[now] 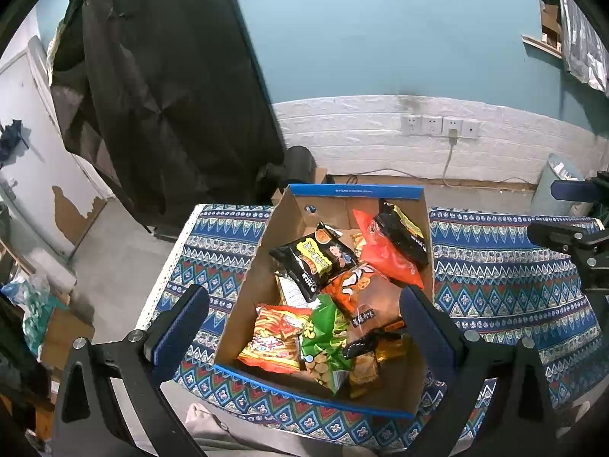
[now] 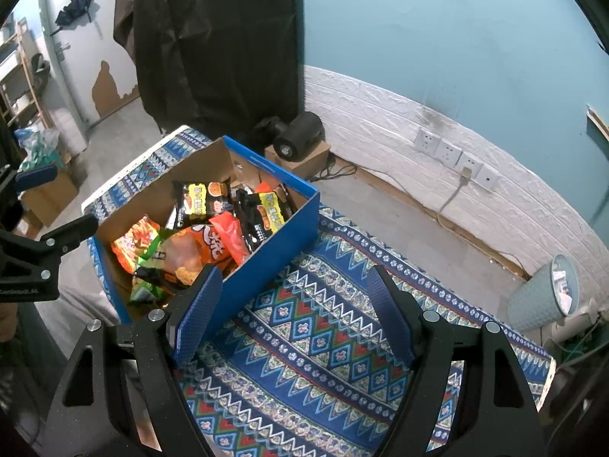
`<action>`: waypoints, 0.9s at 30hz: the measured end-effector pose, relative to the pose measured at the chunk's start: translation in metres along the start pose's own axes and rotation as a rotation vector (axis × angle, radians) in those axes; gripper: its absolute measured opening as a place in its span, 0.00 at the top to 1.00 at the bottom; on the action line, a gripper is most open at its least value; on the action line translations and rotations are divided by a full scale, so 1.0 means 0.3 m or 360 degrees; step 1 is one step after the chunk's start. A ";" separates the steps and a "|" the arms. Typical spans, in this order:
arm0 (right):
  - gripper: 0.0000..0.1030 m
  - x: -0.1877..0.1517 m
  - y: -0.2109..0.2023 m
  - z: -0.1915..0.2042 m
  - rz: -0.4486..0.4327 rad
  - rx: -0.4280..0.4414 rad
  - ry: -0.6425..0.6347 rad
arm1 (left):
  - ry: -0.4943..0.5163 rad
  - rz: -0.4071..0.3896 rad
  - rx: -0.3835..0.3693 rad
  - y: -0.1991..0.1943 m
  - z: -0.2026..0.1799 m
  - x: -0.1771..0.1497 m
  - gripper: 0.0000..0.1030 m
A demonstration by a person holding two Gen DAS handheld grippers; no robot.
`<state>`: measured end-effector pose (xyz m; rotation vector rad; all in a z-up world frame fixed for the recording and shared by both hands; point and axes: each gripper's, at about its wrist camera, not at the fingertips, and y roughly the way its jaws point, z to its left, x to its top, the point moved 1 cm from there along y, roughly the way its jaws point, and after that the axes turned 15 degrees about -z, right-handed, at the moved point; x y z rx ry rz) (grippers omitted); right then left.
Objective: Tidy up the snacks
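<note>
Snack packets are lying piled inside the box; beside it both hand-held grippers, left and right, are hanging apart, empty.

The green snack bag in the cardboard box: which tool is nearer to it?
Left. The left tool hangs open right over the green snack bag; the right tool hovers open over the patterned cloth beside the box.

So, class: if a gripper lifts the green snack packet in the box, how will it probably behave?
The green snack packet looks like crinkled film, so it would probably flop and crumple. Likely light for its size. It leans on neighbouring packets in the cardboard box, so lifting may disturb them.
</note>
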<state>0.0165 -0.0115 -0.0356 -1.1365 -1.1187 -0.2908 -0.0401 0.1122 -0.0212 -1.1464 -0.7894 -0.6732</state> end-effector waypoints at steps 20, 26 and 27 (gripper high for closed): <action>0.24 0.002 0.001 -0.006 0.0005 -0.0002 -0.0001 | 0.0023 0.0006 0.0024 -0.002 -0.007 0.000 0.02; 0.24 0.001 0.001 -0.006 0.0003 -0.0003 -0.0005 | 0.0021 -0.0001 0.0028 -0.004 -0.008 -0.001 0.02; 0.24 0.001 0.001 -0.006 0.0004 -0.0005 -0.0004 | 0.0023 0.0002 0.0025 -0.005 -0.009 -0.002 0.02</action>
